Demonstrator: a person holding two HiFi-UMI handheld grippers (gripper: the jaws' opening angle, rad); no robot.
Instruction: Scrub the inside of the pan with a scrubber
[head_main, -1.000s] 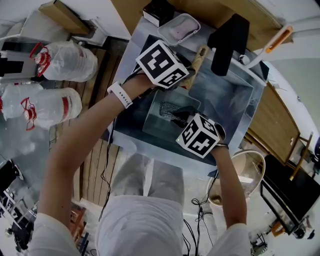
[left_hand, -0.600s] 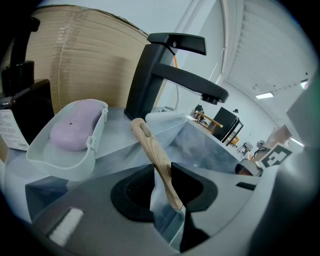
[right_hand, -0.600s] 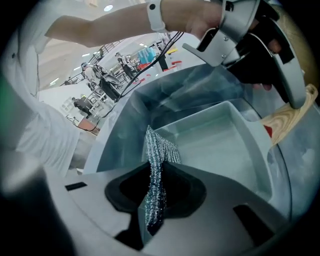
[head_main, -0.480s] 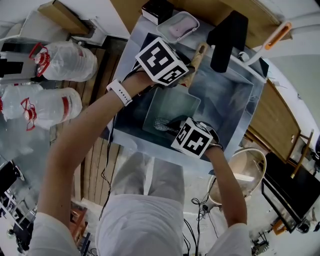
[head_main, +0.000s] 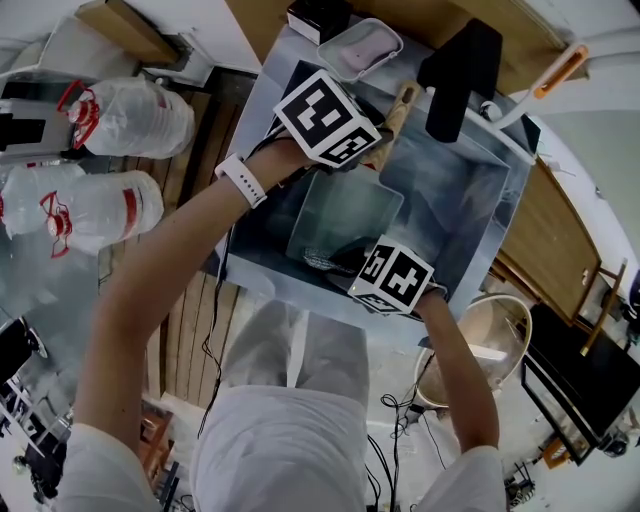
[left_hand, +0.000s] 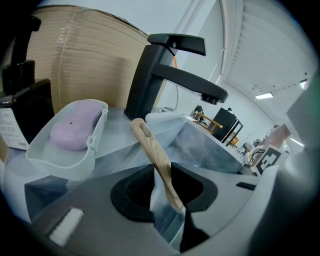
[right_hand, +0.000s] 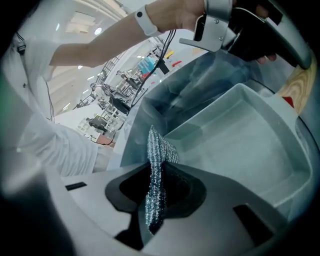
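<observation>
A square pale pan (head_main: 350, 210) sits in the sink (head_main: 470, 210); its wooden handle (head_main: 397, 110) points to the far side. My left gripper (head_main: 372, 150) is shut on that handle (left_hand: 152, 150), with the jaws (left_hand: 162, 172) pinching it from both sides. Closer to me, my right gripper (head_main: 342, 258) is shut on a silvery mesh scrubber (right_hand: 157, 165), which sticks out past the jaws (right_hand: 157, 185). The scrubber (head_main: 318, 263) is at the pan's near rim. In the right gripper view the pan's inside (right_hand: 245, 140) lies open to the right of the scrubber.
A black faucet (head_main: 455, 75) rises at the sink's far edge, with a soap dish (head_main: 358, 48) holding a pink bar to its left. An orange-handled tool (head_main: 545, 85) lies at the far right. Plastic bottles (head_main: 130, 120) stand on the floor left; a bucket (head_main: 495, 335) stands right.
My right gripper has drawn the scrubber from the pan's middle back to its near rim. The left gripper has kept hold of the handle, barely moving.
</observation>
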